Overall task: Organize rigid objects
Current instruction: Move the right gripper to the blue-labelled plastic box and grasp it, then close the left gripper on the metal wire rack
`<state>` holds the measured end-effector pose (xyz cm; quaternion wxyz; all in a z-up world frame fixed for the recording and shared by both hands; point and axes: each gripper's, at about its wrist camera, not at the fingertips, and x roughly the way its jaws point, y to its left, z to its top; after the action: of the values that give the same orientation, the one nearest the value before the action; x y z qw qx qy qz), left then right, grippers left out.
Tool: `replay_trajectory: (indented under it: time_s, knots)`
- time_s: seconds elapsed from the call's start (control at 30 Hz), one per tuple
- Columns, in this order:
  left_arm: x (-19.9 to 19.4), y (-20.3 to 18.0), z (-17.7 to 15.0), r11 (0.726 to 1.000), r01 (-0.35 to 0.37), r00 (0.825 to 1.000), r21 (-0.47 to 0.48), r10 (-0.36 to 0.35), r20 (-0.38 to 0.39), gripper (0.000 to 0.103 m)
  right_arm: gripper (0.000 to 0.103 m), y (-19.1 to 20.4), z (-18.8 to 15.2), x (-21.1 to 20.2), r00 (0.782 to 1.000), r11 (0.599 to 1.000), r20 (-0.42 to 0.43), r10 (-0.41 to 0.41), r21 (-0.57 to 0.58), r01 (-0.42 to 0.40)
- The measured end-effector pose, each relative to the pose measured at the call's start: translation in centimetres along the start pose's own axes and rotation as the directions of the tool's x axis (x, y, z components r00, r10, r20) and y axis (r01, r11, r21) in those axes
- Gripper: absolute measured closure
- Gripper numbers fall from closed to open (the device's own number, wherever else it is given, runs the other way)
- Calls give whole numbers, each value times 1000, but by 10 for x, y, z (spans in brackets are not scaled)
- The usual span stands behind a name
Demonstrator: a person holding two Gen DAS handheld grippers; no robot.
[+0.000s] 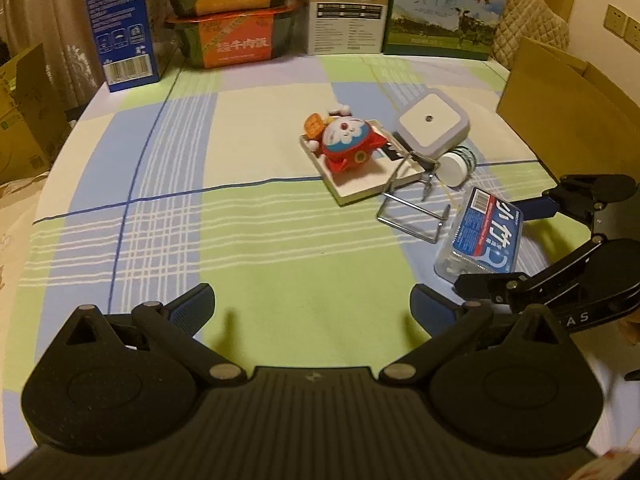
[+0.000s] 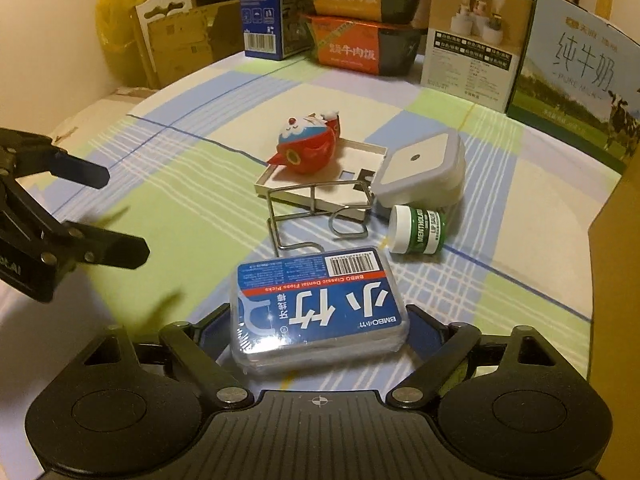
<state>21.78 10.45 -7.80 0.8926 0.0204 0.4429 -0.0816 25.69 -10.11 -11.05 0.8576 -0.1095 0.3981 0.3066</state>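
A clear dental floss box (image 2: 316,304) with a blue label lies on the checked tablecloth between the fingers of my right gripper (image 2: 319,318), and both pads touch its sides. In the left wrist view the floss box (image 1: 480,236) and right gripper (image 1: 488,246) sit at the right. My left gripper (image 1: 311,296) is open over bare cloth with nothing between its fingers; from the right wrist, the left gripper (image 2: 120,216) is at the left. Behind the floss box are a wire rack (image 2: 316,208), a lip balm jar (image 2: 418,230), a square white night-light (image 2: 420,168) and a red toy figure (image 2: 304,148) in a shallow white tray (image 2: 356,160).
Along the table's far edge stand a blue box (image 1: 120,20), two stacked food bowls (image 1: 236,40), a white carton (image 1: 348,20) and a milk box (image 1: 444,12). An open cardboard box (image 1: 560,96) stands at the right edge. The table's rounded edge curves on the left.
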Motion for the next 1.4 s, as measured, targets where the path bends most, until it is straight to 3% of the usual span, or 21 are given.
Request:
replay_trajectory:
  time_s: [0.13, 0.27, 0.37, 0.6, 0.87, 0.9, 1.2, 1.4]
  knots:
    - [1, -6, 2, 999, 43, 999, 28, -44, 16, 1, 18, -3, -8, -14, 998, 995, 10, -58, 85, 57]
    - [7, -19, 9, 991, 93, 995, 94, -96, 27, 1, 18, -18, -20, -32, 990, 963, 7, -138, 235, 133]
    - [17, -26, 18, 983, 142, 988, 114, -148, 42, 4, 18, -27, -23, -42, 987, 948, 16, -160, 281, 149]
    - [45, -46, 35, 955, 179, 979, 235, -197, 58, 18, 18, -39, -19, -57, 981, 924, 39, -191, 344, 166]
    - [67, -60, 49, 916, 200, 974, 347, -225, 33, 48, 18, -47, -15, -60, 978, 912, 54, -200, 374, 166]
    - [68, -62, 49, 917, 193, 977, 349, -214, 23, 54, 18, -46, -15, -60, 978, 913, 54, -201, 373, 167]
    - [32, -72, 18, 981, 98, 995, 170, -92, -40, 54, 18, -40, -16, -68, 982, 917, 60, -180, 372, 146]
    - [-1, -83, -18, 987, 65, 998, 144, -60, -35, 54, 18, -31, -30, -83, 984, 914, 56, -171, 383, 137]
